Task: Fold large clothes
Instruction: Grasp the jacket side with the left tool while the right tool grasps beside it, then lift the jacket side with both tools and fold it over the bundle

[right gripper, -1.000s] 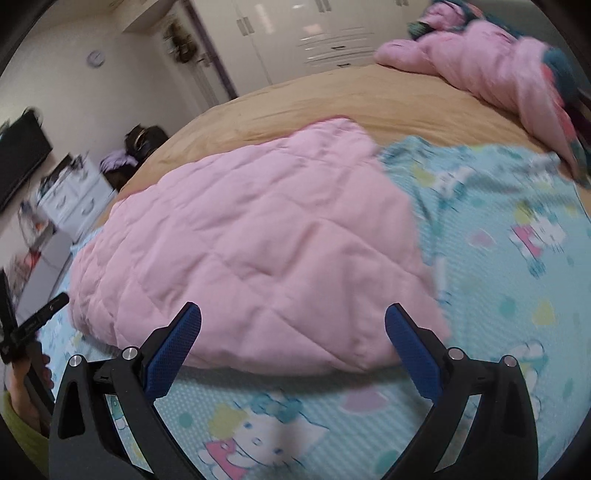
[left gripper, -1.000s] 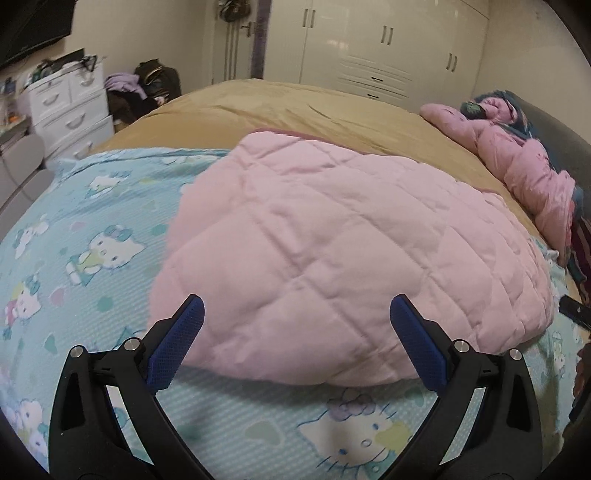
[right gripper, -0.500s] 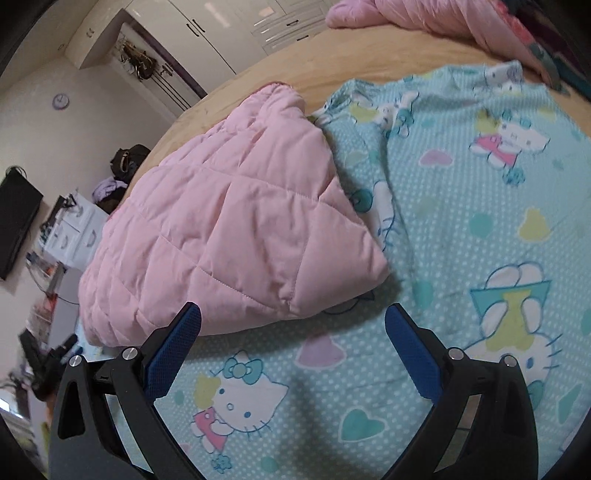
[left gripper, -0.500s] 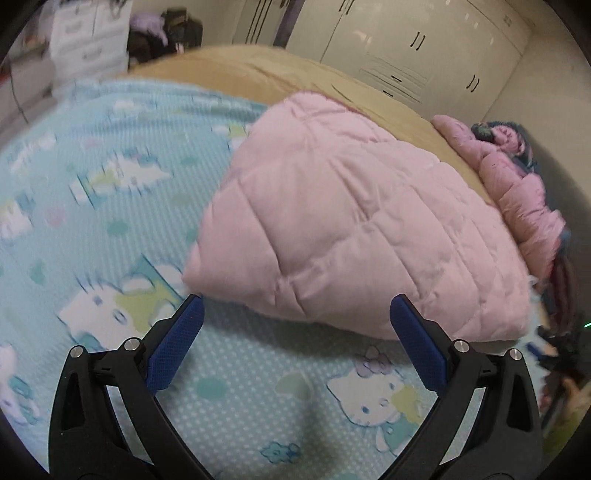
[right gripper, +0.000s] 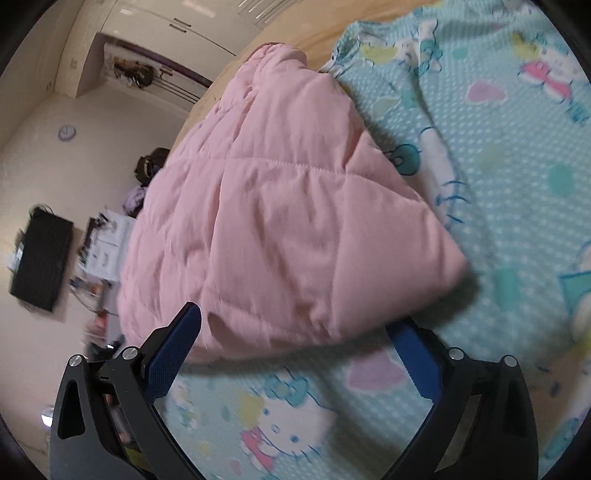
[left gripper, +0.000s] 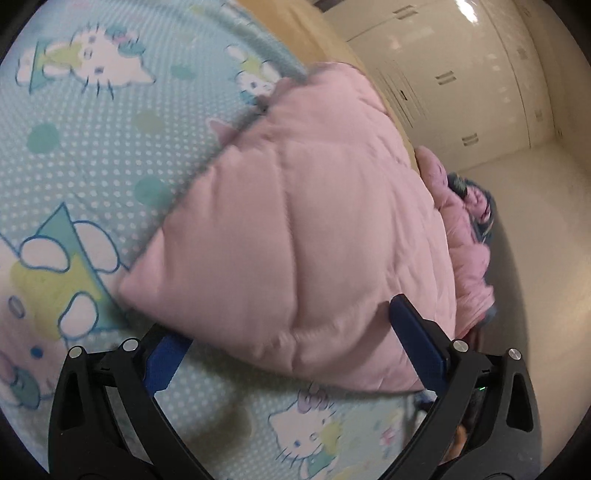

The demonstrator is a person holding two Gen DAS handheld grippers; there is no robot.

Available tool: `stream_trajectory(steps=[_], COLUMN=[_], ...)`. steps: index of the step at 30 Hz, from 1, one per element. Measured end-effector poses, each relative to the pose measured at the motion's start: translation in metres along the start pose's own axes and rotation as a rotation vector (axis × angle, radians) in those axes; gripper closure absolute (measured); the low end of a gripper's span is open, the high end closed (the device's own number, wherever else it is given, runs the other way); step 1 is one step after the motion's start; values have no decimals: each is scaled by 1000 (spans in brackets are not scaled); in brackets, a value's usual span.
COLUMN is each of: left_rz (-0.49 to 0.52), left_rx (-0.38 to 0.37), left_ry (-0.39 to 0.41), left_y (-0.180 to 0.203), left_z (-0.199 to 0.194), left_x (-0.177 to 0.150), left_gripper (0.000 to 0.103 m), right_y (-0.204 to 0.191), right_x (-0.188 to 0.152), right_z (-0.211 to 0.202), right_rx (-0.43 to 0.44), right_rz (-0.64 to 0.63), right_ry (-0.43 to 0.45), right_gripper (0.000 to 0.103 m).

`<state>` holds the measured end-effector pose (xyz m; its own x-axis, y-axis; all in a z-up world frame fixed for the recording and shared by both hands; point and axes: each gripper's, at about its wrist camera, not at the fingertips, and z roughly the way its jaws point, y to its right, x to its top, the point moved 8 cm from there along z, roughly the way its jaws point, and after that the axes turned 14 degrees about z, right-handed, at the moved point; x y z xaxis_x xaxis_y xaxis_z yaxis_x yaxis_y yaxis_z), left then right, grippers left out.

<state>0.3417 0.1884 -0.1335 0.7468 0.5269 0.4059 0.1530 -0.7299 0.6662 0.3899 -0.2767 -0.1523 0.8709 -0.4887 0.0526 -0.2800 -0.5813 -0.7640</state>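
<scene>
A folded pink quilted garment (left gripper: pixel 306 229) lies on a blue Hello Kitty sheet (left gripper: pixel 92 122) on the bed; it also shows in the right wrist view (right gripper: pixel 273 221). My left gripper (left gripper: pixel 291 343) is open, its jaws spread across the garment's near left corner, with the left pad partly under the edge. My right gripper (right gripper: pixel 295 343) is open, its jaws spread across the near right corner. The sheet (right gripper: pixel 517 147) shows beside that corner. Neither gripper holds anything.
A tan bedspread (left gripper: pixel 295 33) lies beyond the sheet. A second pink padded garment (left gripper: pixel 465 236) is heaped at the bed's far side. White wardrobes (left gripper: pixel 461 74) stand behind. A black TV (right gripper: pixel 40 258) and white drawers (right gripper: pixel 107 240) are at the left wall.
Both grippers have tilted and moved in close to the garment's two near corners, so each corner now sits between open jaws. The garment itself has not moved.
</scene>
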Motion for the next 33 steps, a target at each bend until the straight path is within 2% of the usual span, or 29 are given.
stream_trajectory(steps=[4, 8, 12, 14, 16, 18, 21, 23, 27, 33], left_rz=[-105, -68, -50, -22, -11, 34, 83, 121, 212, 324], left_rx=[-67, -54, -52, -33, -16, 11, 19, 32, 63, 91], left_ry=[19, -7, -13, 1, 6, 16, 43, 59, 88, 134], left_y=[-17, -14, -14, -9, -7, 2, 15, 24, 42, 70], left_z=[7, 16, 21, 21, 24, 23, 17, 15, -2, -21], left_x=[14, 28, 34, 37, 40, 44, 51, 57, 63, 63], left_gripper=[9, 8, 8, 8, 14, 31, 48, 53, 63, 67], right_y=[3, 4, 1, -4, -10, -20, -39, -57, -92, -133], right_x=[19, 35, 43, 46, 44, 41, 36, 32, 19, -13], right_z=[10, 17, 17, 14, 12, 6, -1, -5, -19, -34], right_rx=[65, 108, 131, 117, 120, 123, 109, 97, 85, 72], right_rz=[101, 147, 129, 78, 45, -11, -108, -179, -327, -529], right_ry=[-14, -18, 9, 37, 53, 69, 87, 103, 146, 198], right_gripper=[4, 4, 5, 17, 25, 35, 46, 54, 61, 65])
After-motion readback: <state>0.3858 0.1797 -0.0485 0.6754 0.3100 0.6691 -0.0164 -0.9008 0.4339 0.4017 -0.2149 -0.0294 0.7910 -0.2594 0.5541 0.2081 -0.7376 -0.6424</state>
